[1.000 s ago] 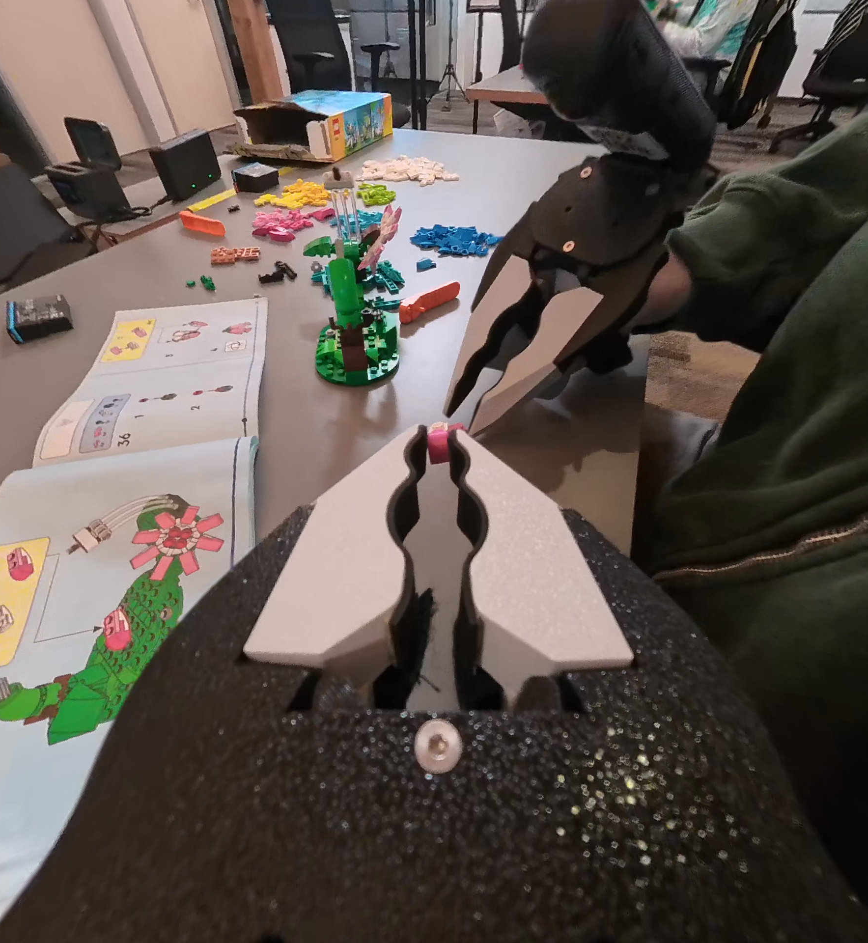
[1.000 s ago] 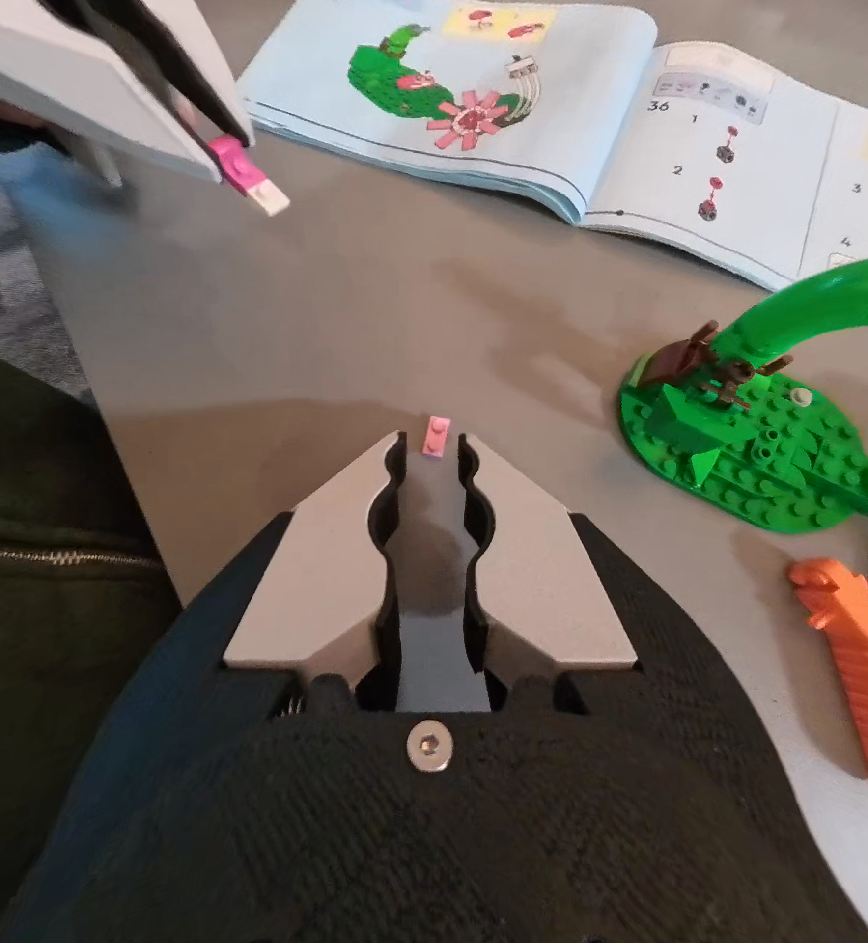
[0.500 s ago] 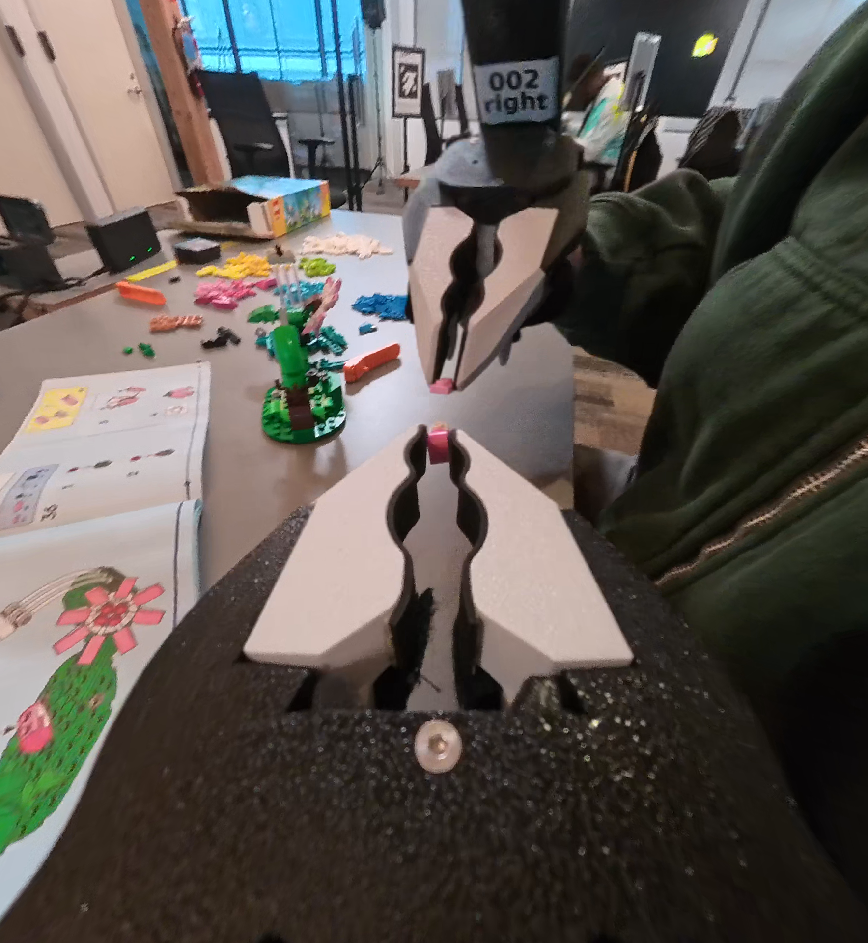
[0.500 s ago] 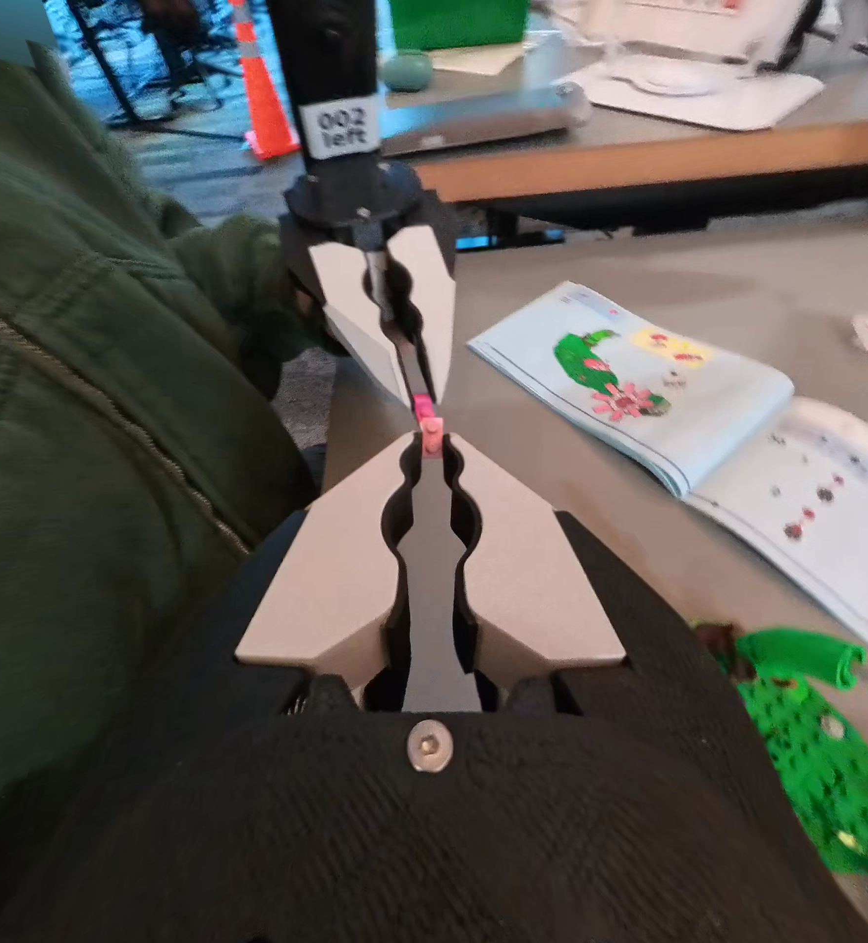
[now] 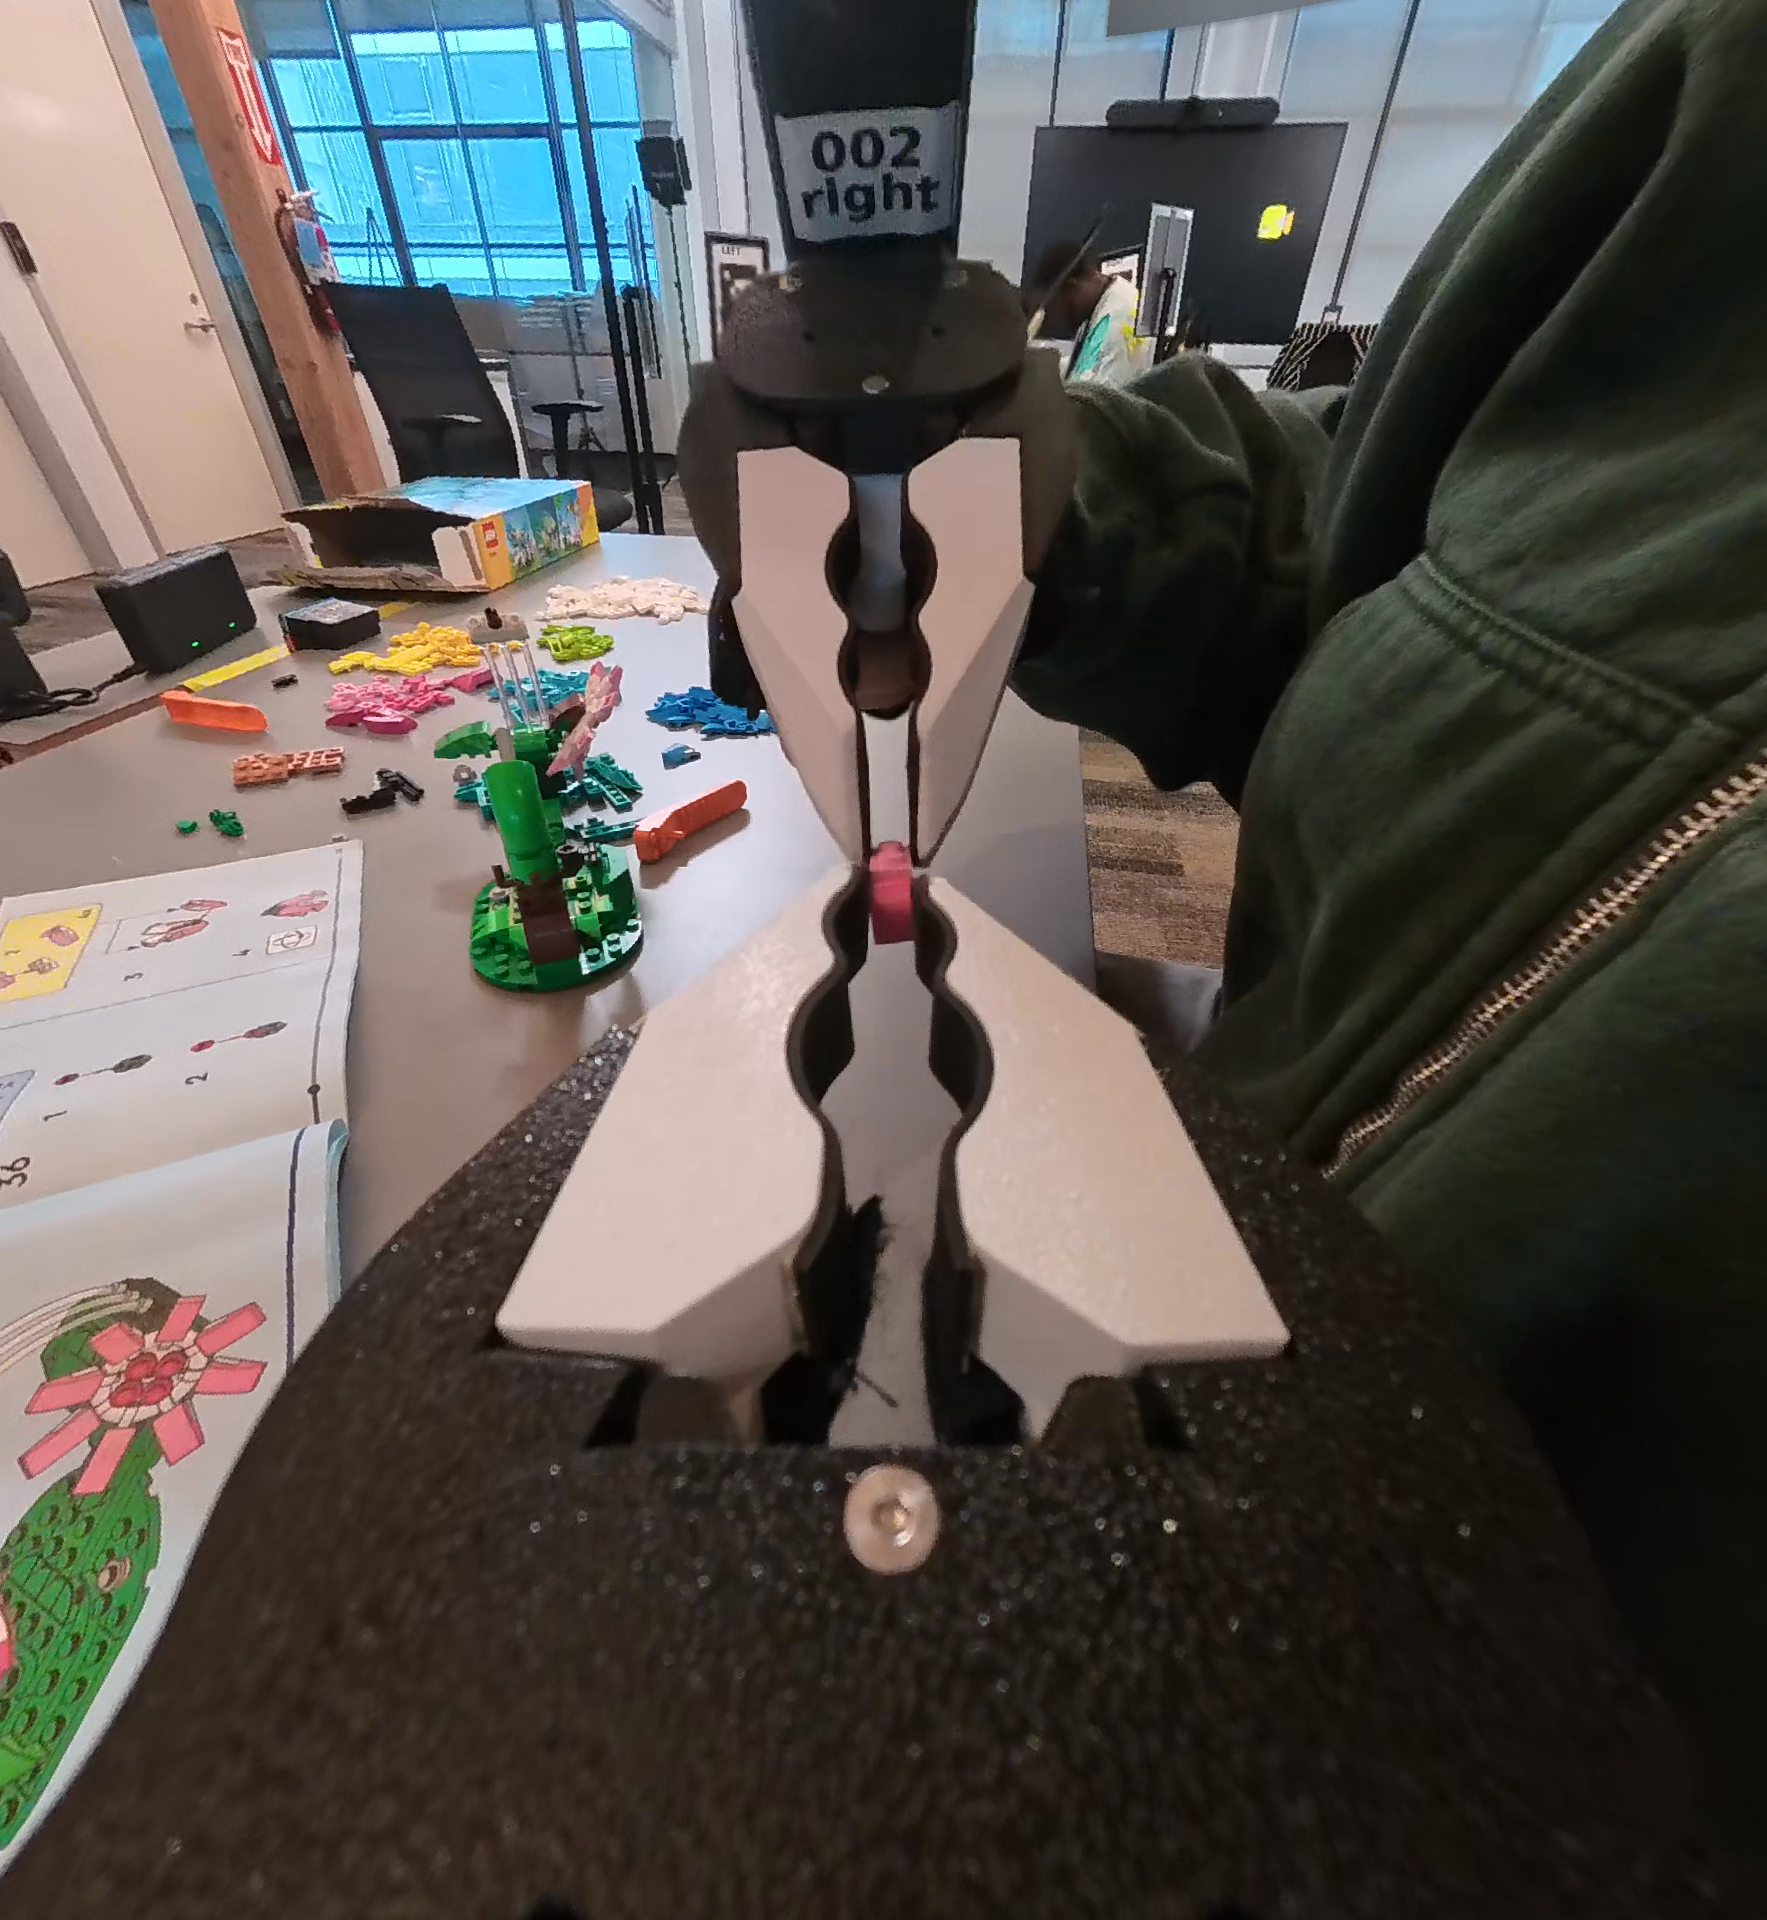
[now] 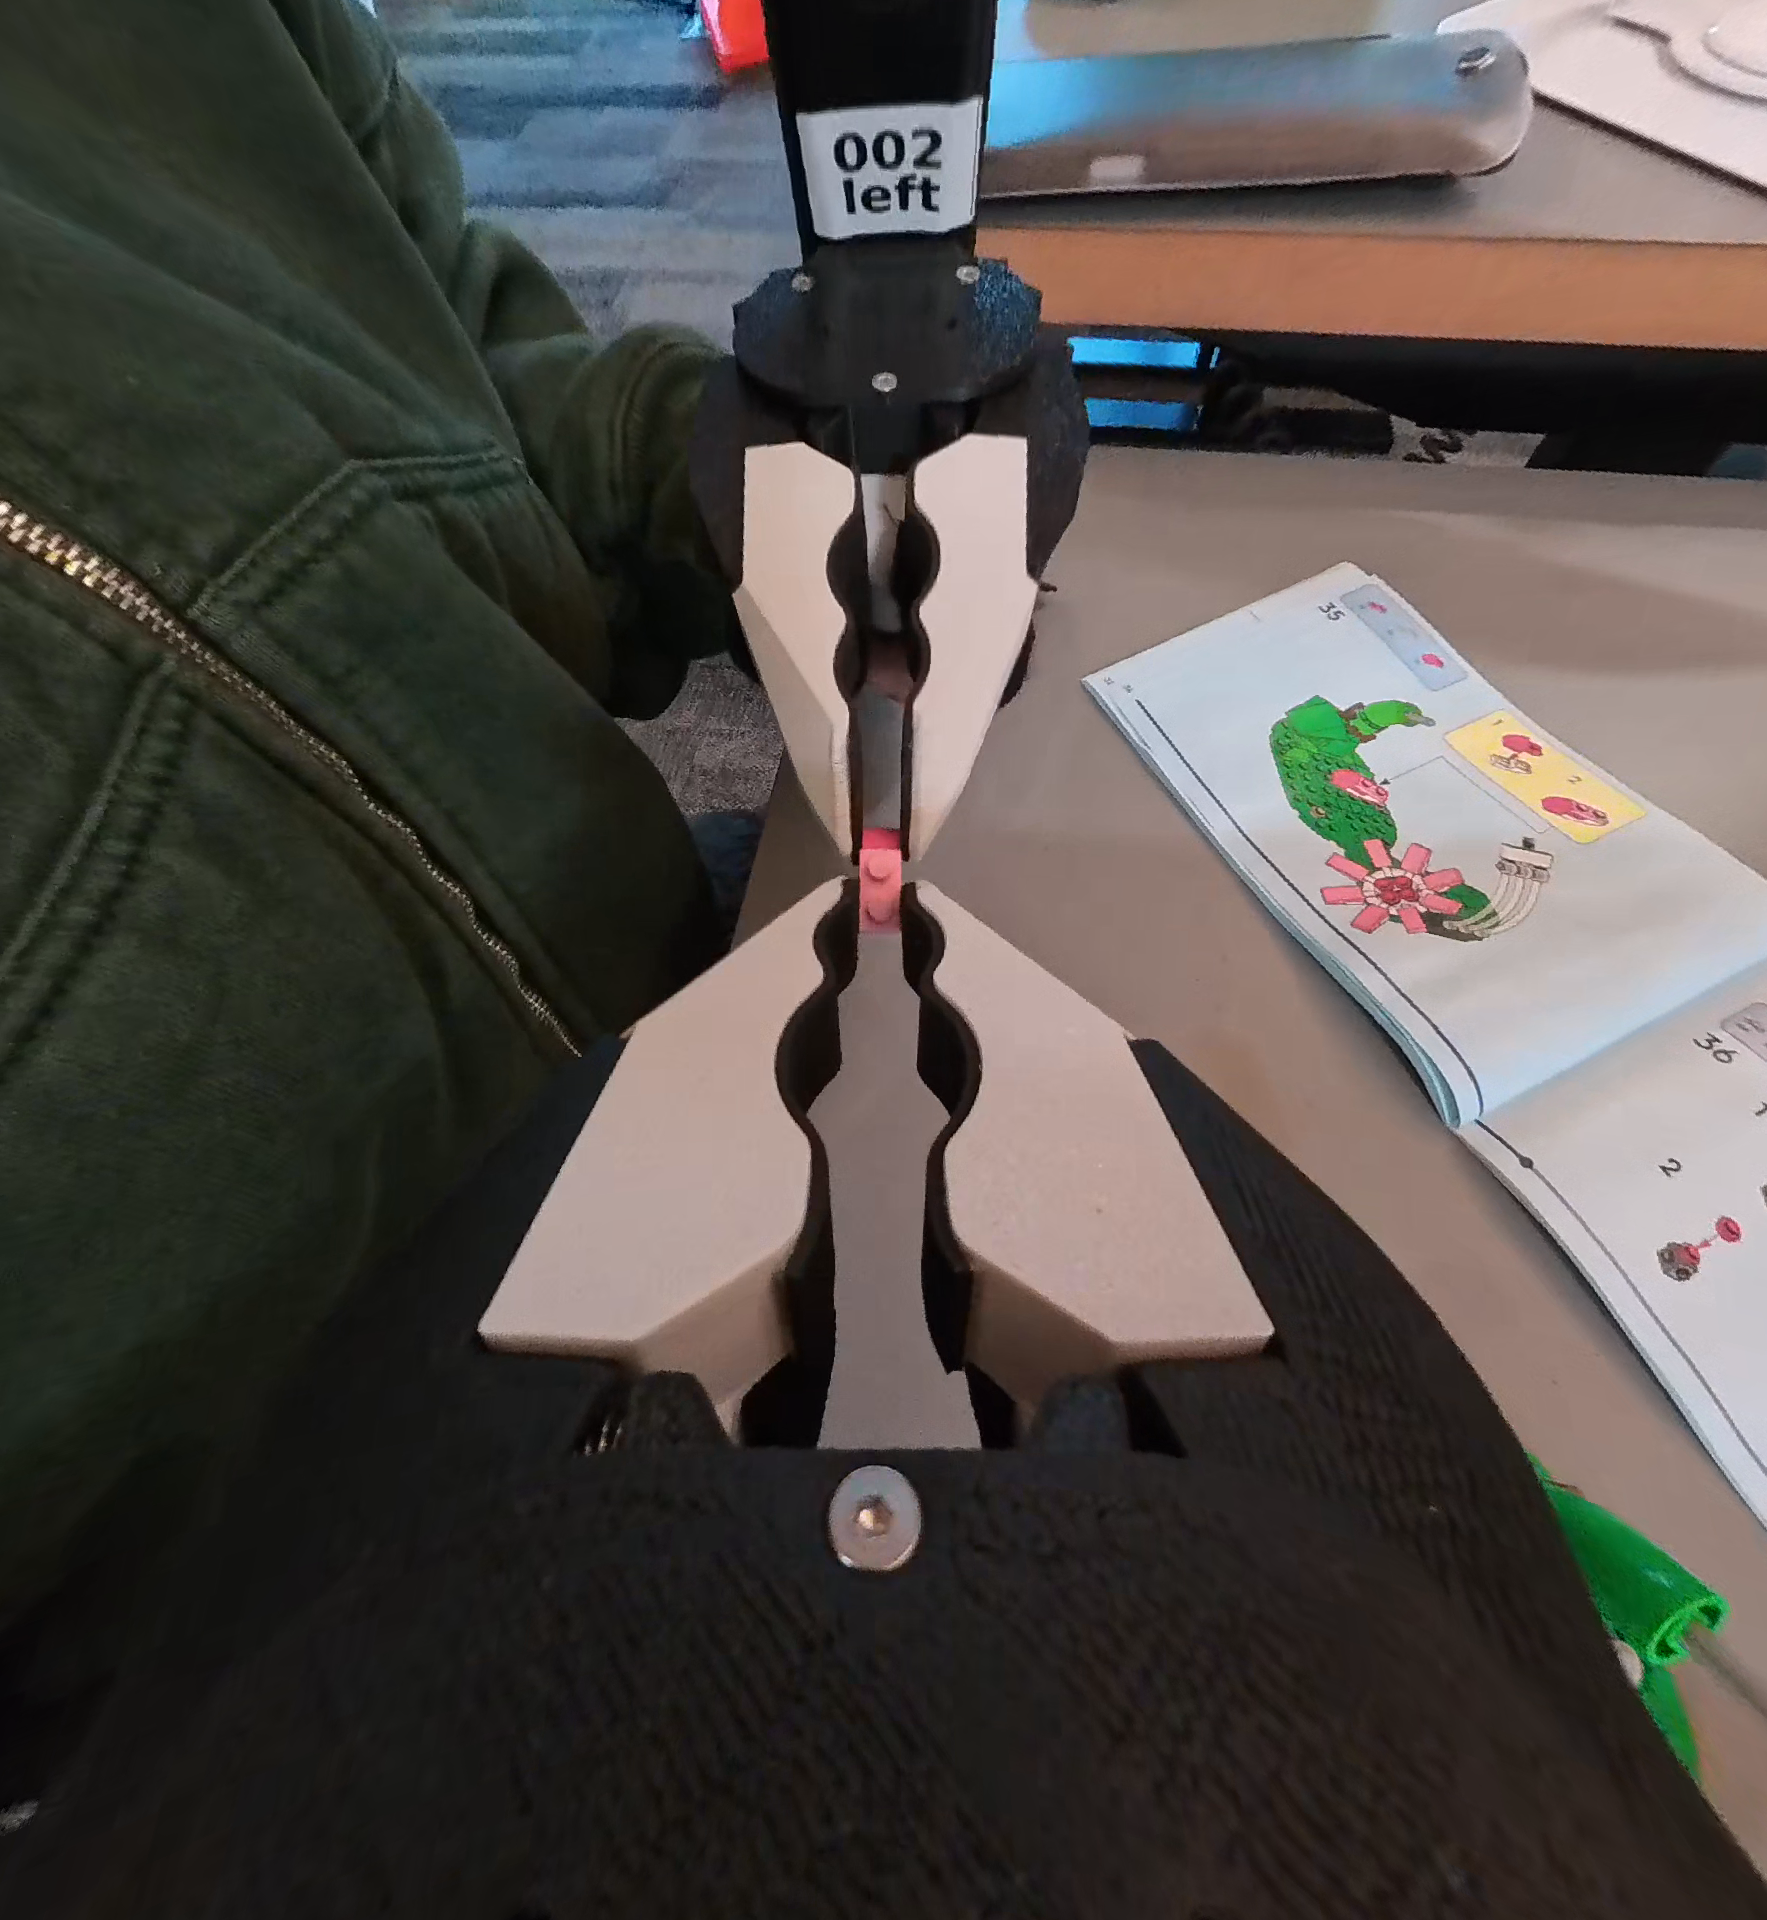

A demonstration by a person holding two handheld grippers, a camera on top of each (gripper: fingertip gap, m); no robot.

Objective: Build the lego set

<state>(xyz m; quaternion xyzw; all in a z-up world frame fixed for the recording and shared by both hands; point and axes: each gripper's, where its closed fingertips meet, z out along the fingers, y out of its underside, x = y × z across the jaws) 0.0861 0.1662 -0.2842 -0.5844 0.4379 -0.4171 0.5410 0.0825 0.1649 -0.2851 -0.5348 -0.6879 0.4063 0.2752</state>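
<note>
Above the near edge of the grey table (image 5: 422, 1039), the two grippers meet tip to tip, each closed on a small pink piece. In the left wrist view the left gripper (image 5: 889, 906) has its jaws narrowed on a dark pink brick (image 5: 889, 902), and the right gripper (image 5: 891, 850) comes down from above with its tips against that brick's top. In the right wrist view the right gripper (image 6: 877, 906) pinches a lighter pink studded plate (image 6: 877, 894), whose far end touches the darker piece held in the narrow jaws of the left gripper (image 6: 877, 836). The step in hand looks like joining these two pink pieces in mid-air; whether the studs have already seated I cannot tell. The next move likely calls for keeping both pieces square to each other and pressing them straight together without letting either twist in its grip, then freeing one gripper so the other can carry the joined part. The likely destination, the green model (image 5: 552, 914), stands well apart on the table, beside an orange brick separator (image 5: 690, 823) and in front of sorted heaps of loose bricks (image 5: 411, 691). An open instruction booklet (image 6: 1461, 894) lies near it, showing a green build with a pink flower. White stickers with printed writing sit on both gripper handles, the booklet pages carry step numbers, and an opened set box (image 5: 505, 535) rests at the far end of the table.
</note>
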